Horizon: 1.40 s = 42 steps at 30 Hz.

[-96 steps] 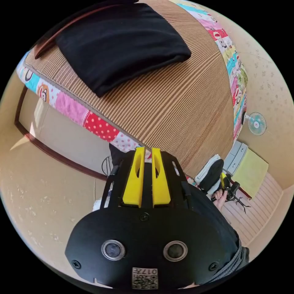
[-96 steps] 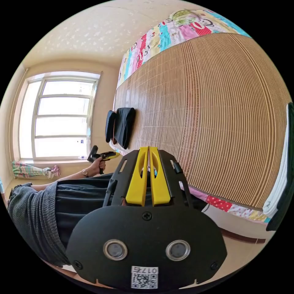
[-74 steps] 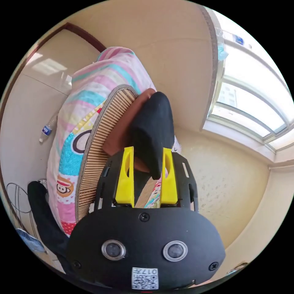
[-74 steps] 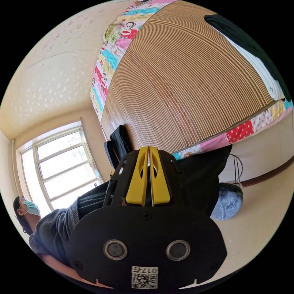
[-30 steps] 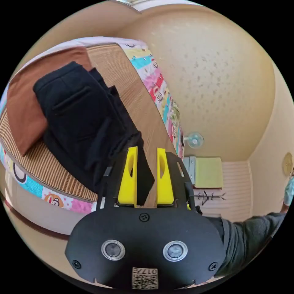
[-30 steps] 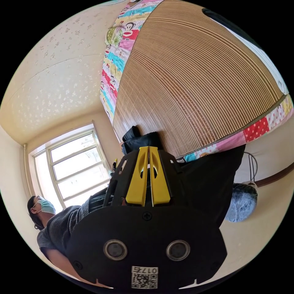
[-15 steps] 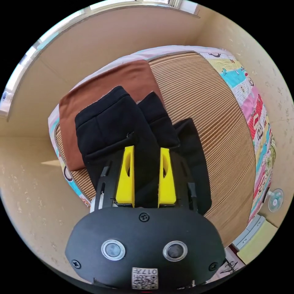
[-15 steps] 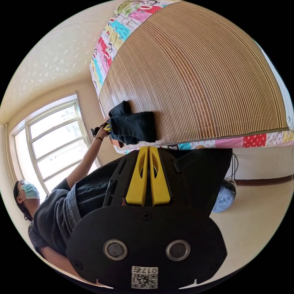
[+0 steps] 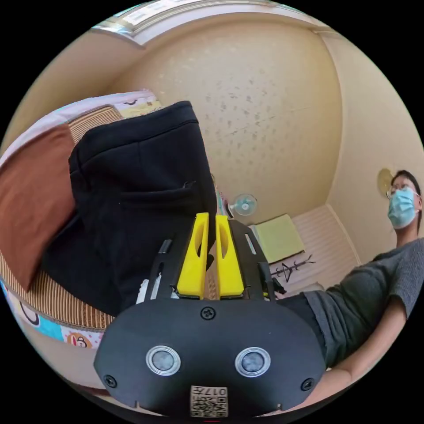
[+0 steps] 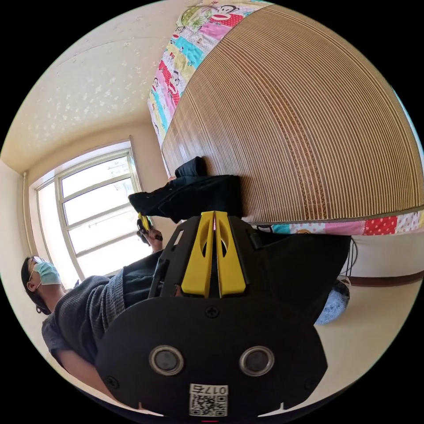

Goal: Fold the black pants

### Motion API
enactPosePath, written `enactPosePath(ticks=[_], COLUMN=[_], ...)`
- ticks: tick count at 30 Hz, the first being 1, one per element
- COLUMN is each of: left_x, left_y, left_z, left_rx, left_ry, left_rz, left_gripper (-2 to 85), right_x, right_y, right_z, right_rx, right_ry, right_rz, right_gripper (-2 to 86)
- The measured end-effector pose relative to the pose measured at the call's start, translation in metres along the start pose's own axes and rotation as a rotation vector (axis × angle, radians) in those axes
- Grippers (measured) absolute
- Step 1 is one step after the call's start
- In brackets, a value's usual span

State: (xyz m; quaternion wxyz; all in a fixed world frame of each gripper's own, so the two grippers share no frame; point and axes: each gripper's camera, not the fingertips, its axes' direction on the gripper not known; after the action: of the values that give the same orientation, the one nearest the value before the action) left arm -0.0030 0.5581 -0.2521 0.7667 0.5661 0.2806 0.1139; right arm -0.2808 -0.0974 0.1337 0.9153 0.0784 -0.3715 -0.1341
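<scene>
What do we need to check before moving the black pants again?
1. Left gripper has the black pants: ok, its jaws look closed on an edge.
2. Right gripper is free: ok, jaws shut, nothing held.
3. Pants lie flat: not ok, one end is lifted off the striped mat and bunched.
4. Brown cloth is out of the way: cannot tell, it sits right beside the pants.
5. Room to fold: ok, there is bare mat next to the pants.
</scene>
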Motion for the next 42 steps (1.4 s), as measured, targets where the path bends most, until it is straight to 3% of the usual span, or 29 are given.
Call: enactPosePath(ticks=[5,8,10,13,19,22,25,26,27,29,33,35,37,40,42], left_x=[0.116,0.184,0.22,0.267,0.379,0.425,0.446,0.447,0.447,0.445,0.435,0.426,0.421,0.427,0.427], left_y=[0.015,0.023,0.028,0.04,0.118,0.176,0.224,0.23,0.239,0.247,0.257,0.262,0.275,0.298,0.311], left_z=[-0.007,-0.006,0.006,0.041,0.126,0.174,0.196,0.197,0.196,0.19,0.161,0.146,0.127,0.137,0.16], left_rx=[-0.042,0.029,0.152,0.217,0.127,0.038,-0.012,-0.016,-0.029,-0.074,-0.187,-0.168,-0.091,-0.099,-0.135], left_ry=[0.407,0.823,1.243,1.636,2.029,2.109,2.103,2.088,2.043,1.934,1.376,1.098,0.687,0.238,0.129], left_rz=[0.48,0.767,0.88,0.876,0.767,0.689,0.687,0.692,0.708,0.744,0.798,0.776,0.742,0.709,0.681], left_gripper=[1.6,1.4,1.3,1.3,1.4,1.5,1.6,1.7,1.8,1.9,2.2,2.2,2.3,2.6,3.1], right_x=[-0.009,-0.022,-0.032,-0.05,-0.065,-0.063,-0.059,-0.057,-0.055,-0.057,-0.077,-0.087,-0.1,-0.137,-0.162], right_y=[0.002,0.014,0.023,0.039,0.062,0.077,0.113,0.131,0.148,0.179,0.256,0.288,0.319,0.371,0.409], right_z=[-0.003,-0.01,-0.013,-0.012,0.003,0.003,-0.029,-0.05,-0.074,-0.112,-0.185,-0.204,-0.216,-0.206,-0.182], right_rx=[-0.028,-0.039,-0.05,-0.109,-0.174,-0.179,-0.167,-0.149,-0.083,0.027,0.313,0.429,0.541,0.667,0.751], right_ry=[-0.121,-0.258,-0.361,-0.409,-0.618,-0.917,-1.121,-1.125,-1.063,-0.929,-0.652,-0.577,-0.464,-0.182,-0.005], right_rz=[-0.196,-0.365,-0.47,-0.592,-0.753,-0.853,-1.051,-1.131,-1.151,-1.196,-1.266,-1.298,-1.312,-1.353,-1.378], right_gripper=[0.7,1.5,2.5,6.8,20.7,23.6,18.5,9.7,4.4,2.1,0.2,-0.1,-0.2,-0.4,-0.4])
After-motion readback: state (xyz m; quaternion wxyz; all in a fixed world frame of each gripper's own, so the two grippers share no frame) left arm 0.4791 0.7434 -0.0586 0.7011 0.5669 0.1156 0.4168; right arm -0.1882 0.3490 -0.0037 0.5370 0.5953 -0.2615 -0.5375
